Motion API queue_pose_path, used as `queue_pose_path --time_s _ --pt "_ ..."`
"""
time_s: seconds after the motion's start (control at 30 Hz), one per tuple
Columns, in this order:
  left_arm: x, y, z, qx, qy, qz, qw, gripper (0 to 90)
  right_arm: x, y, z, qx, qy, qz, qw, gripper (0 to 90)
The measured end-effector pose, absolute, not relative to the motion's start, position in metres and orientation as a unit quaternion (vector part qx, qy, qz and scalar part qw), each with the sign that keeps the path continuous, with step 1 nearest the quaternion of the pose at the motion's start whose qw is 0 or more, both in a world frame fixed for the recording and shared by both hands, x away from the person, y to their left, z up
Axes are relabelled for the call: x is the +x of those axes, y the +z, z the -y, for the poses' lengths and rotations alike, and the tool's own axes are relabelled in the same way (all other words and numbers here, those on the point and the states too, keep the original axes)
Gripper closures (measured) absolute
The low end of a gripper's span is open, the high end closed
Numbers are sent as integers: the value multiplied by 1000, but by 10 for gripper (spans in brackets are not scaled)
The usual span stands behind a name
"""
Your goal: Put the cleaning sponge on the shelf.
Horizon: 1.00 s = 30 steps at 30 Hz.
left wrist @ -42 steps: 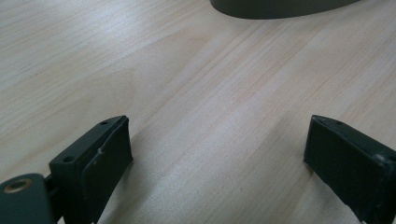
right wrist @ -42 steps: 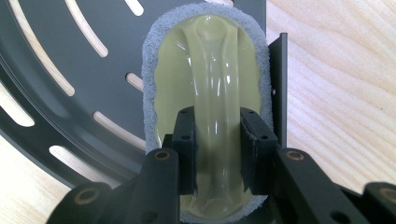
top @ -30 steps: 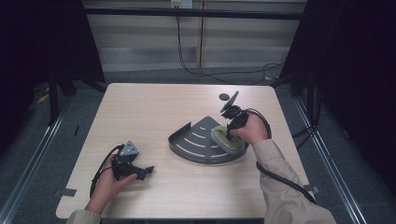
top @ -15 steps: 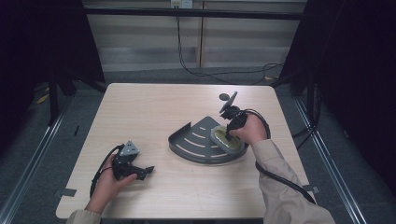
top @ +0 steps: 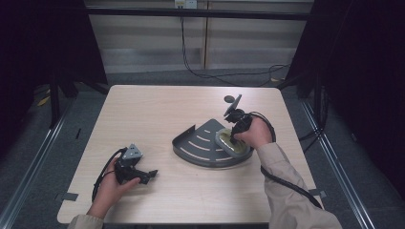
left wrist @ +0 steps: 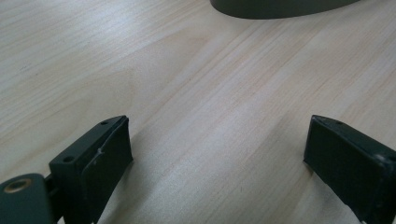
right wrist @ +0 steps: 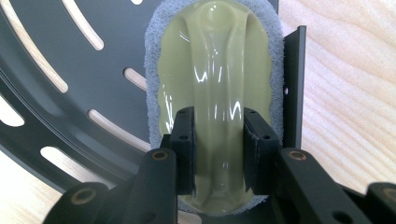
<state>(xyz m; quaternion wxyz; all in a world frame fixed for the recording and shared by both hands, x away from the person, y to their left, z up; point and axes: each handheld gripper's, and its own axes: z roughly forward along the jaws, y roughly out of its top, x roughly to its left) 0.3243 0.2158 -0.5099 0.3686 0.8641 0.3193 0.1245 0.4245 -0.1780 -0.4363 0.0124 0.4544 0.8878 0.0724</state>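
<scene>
A dark grey slotted corner tray lies right of the table's middle. In its right corner lies a yellow-green scrubber on a pale scouring pad, against the tray's straight wall. My right gripper points down onto it, shut on the raised handle ridge; its jaws have just been opening a trifle, with the ridge still between the pads. My left gripper rests on the bare wood at the front left, open and holding nothing. The tray's edge lies ahead of it.
A small dark round object sits on the table behind the right gripper. The light wooden table ends close in front of the left hand. Cables trail from both grippers, and dark frames stand at both sides.
</scene>
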Motion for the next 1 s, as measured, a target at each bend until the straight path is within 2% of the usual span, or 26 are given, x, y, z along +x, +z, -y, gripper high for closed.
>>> queue_pose_path --time_s 0.13,0.33,0.77,1.0 --pt "324 -510 -216 864 124 -319 369 69 424 -436 178 453 71 -888 12 658" --pt "324 -510 -216 864 124 -319 369 69 424 -435 179 454 67 -888 17 549" --pt "324 -510 -216 864 124 -319 369 69 421 -424 190 463 73 -883 14 384" --pt "324 -510 -216 864 124 -319 369 69 417 -416 191 454 77 -887 26 336"
